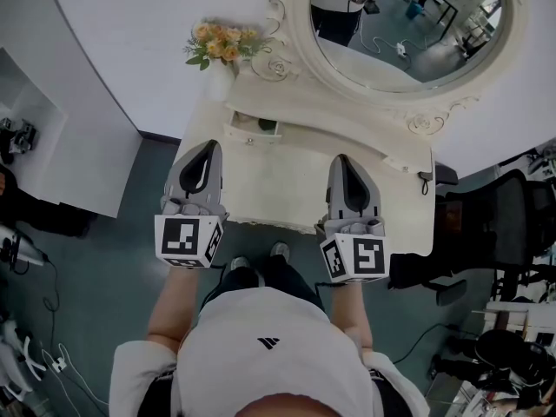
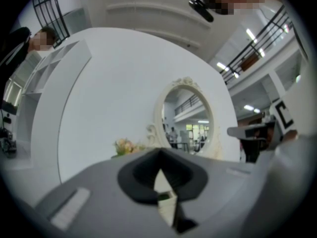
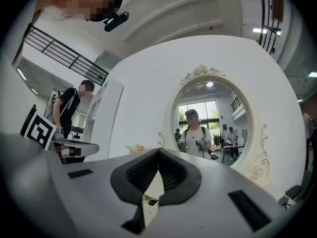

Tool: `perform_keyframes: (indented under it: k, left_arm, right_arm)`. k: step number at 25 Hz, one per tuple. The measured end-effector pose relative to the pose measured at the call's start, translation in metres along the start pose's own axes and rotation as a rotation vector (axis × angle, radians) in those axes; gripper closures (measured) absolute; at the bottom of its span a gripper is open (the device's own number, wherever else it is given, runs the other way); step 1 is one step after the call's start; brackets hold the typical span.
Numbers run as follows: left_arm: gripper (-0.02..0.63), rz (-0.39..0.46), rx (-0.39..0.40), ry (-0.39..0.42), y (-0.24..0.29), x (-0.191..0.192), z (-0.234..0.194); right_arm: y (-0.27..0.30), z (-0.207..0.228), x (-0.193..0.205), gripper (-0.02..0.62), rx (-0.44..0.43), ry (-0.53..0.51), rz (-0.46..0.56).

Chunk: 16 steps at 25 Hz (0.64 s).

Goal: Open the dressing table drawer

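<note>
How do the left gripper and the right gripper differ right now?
Position: the left gripper straddles the left edge of the dressing table, while the right gripper is over its tabletop. Aim: in the head view the left gripper lines up with the flowers, the right gripper with the mirror. Both are shut, empty and point toward the wall.

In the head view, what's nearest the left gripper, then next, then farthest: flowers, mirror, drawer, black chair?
1. drawer, just ahead of the left gripper, slightly right.
2. flowers, at the table back left corner.
3. mirror, behind the table, toward the right.
4. black chair, far right, beside the table.
</note>
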State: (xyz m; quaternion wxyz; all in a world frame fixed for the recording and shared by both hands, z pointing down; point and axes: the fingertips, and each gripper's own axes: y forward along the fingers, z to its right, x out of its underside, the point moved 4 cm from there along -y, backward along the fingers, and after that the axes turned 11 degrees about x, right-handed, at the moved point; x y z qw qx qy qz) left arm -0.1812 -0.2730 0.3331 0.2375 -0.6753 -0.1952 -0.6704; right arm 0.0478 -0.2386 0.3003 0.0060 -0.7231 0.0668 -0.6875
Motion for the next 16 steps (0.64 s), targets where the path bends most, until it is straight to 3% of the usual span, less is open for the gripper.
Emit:
perform_keyframes:
  k: [16]
  left_arm:
    - [0.597,-0.004,0.012,-0.004,-0.0073,0.0005,-0.0003]
  right_arm:
    - [-0.0057,-0.0074,-0.0021,0.594,0.000,0.000,0.005]
